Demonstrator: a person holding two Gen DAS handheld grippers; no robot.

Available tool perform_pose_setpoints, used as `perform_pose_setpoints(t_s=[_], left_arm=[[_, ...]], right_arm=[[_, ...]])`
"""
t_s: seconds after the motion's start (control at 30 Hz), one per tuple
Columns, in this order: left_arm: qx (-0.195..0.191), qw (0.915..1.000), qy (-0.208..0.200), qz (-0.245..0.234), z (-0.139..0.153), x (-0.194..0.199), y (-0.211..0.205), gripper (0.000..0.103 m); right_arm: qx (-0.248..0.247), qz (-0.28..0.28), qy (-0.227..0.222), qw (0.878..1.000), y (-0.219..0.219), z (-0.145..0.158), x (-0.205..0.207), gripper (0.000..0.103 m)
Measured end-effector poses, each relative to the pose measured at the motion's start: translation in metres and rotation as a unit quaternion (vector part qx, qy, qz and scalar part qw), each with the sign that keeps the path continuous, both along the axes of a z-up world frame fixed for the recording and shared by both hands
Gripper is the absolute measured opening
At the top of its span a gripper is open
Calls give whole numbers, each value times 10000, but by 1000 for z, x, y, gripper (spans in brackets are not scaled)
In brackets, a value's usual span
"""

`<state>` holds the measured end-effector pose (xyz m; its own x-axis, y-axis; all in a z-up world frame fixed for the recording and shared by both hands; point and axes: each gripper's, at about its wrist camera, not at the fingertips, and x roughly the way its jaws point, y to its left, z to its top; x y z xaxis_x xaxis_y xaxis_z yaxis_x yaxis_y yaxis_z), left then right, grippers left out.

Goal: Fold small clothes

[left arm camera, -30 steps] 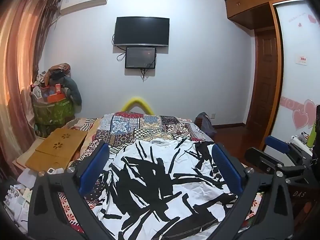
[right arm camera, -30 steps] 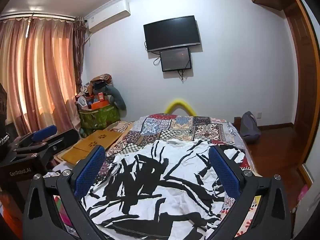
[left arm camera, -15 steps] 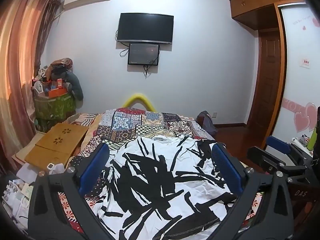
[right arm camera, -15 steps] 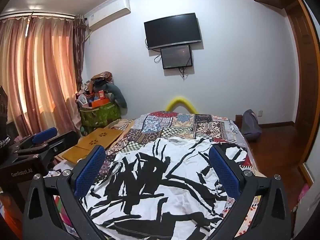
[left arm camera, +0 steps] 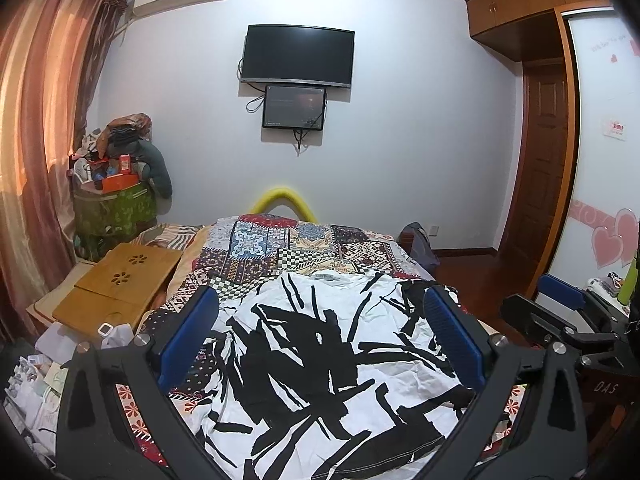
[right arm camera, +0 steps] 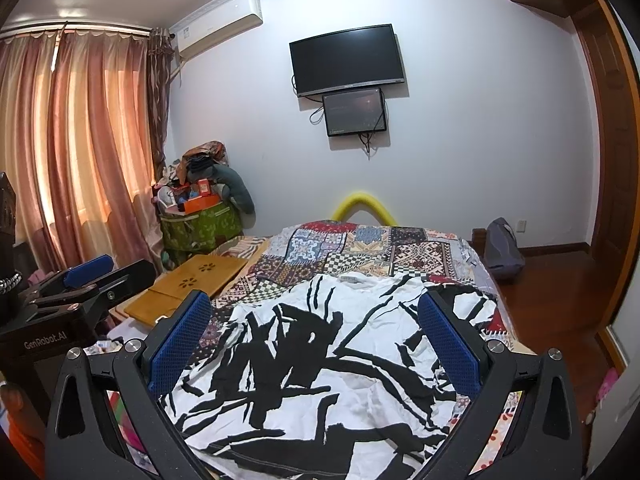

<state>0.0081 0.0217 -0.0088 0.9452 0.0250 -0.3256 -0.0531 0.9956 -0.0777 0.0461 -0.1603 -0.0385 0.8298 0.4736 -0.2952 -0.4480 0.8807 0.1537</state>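
A patchwork bedspread (left arm camera: 288, 248) covers the bed, and a black-and-white shirt (left arm camera: 320, 360) lies spread flat on its near half, collar at the far end, hem nearest. Its long axis runs near to far. Both grippers hover above the hem, jaws apart and empty: the left gripper (left arm camera: 320, 340) toward the left side, the right gripper (right arm camera: 316, 340) toward the right.

I see a white T-shirt (left arm camera: 320, 360) with bold black brushstroke markings, spread open and wrinkled on the patchwork bedspread, filling the lower centre of both frames, its collar (right arm camera: 354, 279) toward the far end, hem nearest me.
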Motion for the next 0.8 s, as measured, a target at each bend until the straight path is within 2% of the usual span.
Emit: perform_pose_setpoints(t_s=[0.8], left_arm=[[-10, 10000, 4, 44, -2, 2, 1, 103]], right_arm=[[-1, -1, 24, 10000, 1, -1, 0, 103]])
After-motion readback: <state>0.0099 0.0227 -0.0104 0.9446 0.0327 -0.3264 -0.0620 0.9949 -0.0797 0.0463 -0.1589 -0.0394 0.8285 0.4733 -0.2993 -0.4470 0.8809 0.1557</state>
